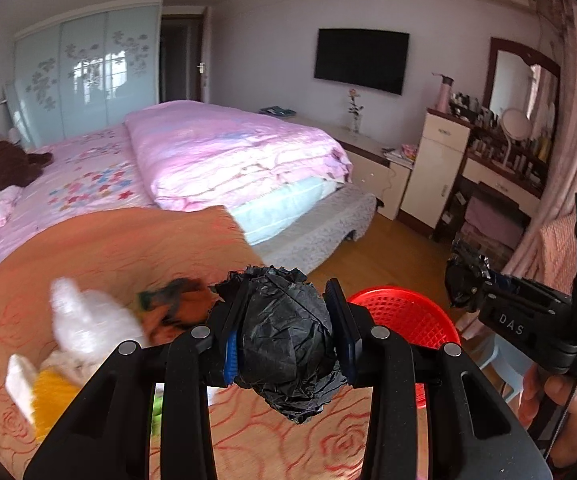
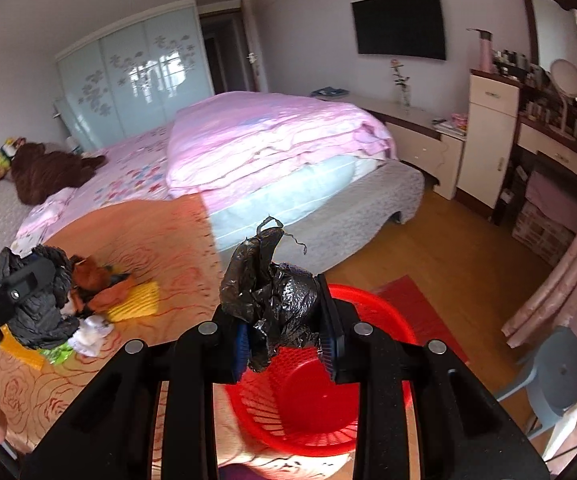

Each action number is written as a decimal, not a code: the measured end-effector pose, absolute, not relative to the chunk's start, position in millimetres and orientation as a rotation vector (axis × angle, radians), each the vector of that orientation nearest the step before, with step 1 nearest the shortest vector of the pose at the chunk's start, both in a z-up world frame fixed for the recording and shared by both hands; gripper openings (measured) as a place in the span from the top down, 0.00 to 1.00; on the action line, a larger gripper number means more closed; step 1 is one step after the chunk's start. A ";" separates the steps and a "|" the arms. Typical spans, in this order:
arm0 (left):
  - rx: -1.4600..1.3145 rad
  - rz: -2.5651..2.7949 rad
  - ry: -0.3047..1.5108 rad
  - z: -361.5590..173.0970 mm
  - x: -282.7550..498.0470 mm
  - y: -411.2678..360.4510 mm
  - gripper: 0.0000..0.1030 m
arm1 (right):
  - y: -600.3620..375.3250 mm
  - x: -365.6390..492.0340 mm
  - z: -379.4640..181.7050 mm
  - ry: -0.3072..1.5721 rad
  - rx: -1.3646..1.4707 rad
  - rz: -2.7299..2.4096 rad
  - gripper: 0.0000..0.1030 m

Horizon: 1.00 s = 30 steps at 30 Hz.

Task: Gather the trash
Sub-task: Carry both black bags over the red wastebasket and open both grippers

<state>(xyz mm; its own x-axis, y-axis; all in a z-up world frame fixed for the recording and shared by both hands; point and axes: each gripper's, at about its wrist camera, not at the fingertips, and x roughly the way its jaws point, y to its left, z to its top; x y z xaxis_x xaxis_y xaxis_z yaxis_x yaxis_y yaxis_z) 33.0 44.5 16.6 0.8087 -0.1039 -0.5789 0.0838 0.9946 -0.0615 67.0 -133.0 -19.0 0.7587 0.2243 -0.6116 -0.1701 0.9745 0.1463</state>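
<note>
Your left gripper [image 1: 288,344] clamps a black paper wad [image 1: 288,340] over the orange bedspread's [image 1: 108,248] edge; your right gripper [image 2: 286,332] pinches black plastic film [image 2: 272,296], seemingly above the red basket [image 2: 376,312].

Crumpled black paper ball [image 1: 288,336], crinkled black plastic wad [image 2: 278,312], empty red mesh basket [image 2: 308,408]

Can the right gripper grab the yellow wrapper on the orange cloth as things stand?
Probably not: the right gripper is shut on crumpled black plastic over the red basket; the yellow wrapper lies off left.

Bedroom: pink bed [image 1: 208,152], wall television [image 1: 362,60]
</note>
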 end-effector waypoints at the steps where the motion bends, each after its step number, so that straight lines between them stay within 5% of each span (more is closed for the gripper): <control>1: -0.027 -0.105 0.627 14.0 36.1 40.0 0.66 | -136.0 68.0 -19.8 0.677 0.086 0.207 0.73; 30: 0.040 -0.230 0.825 -64.1 108.5 -39.5 0.62 | -177.8 98.6 -77.6 0.793 0.149 0.109 0.71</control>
<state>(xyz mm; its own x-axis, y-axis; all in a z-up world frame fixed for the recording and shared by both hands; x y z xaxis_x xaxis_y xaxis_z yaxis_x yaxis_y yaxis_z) 108.5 -39.5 -64.1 0.6554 -0.1870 -0.7317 0.2179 0.9745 -0.0539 98.6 -177.8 -77.6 0.6968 0.1532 -0.7007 -0.0417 0.9839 0.1736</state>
